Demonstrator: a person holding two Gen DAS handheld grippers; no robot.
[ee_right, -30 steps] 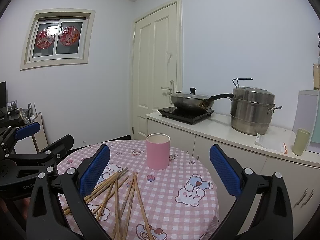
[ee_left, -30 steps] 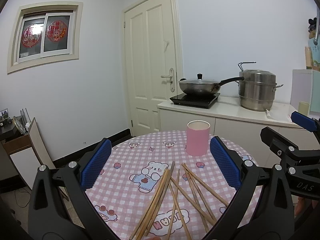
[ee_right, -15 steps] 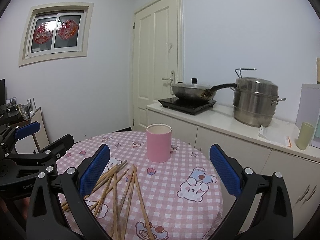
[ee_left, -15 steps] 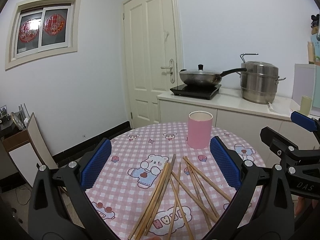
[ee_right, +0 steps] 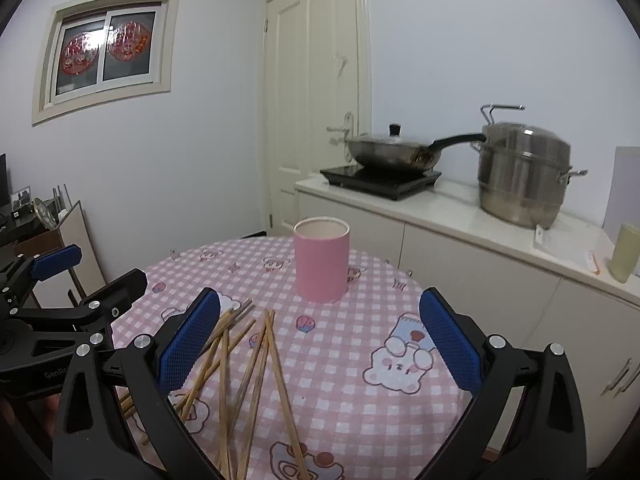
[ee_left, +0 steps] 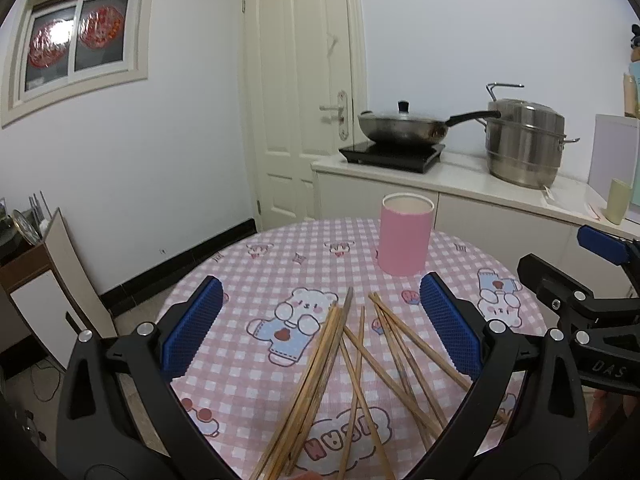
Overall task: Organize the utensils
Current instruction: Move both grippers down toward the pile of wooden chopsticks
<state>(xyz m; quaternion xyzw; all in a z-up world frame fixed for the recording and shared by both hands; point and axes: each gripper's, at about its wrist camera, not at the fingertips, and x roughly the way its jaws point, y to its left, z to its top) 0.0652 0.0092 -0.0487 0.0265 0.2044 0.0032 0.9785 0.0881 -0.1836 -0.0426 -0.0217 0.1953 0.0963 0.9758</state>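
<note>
A round table [ee_left: 256, 264] covered in a pink-and-white checked cloth with cartoon bears fills both views. At left, the left gripper [ee_left: 320, 322] hangs above it with its two blue-padded fingers spread wide apart, holding nothing. Beneath and between its fingers lies a loose, crisscrossed scatter of roughly ten thin wooden chopsticks [ee_left: 352, 364]; an exact count is hard where they overlap. Beyond them stands one upright pink cylindrical holder [ee_left: 405, 235]. At right, the right gripper [ee_right: 320, 328] is likewise wide open and empty.
</note>
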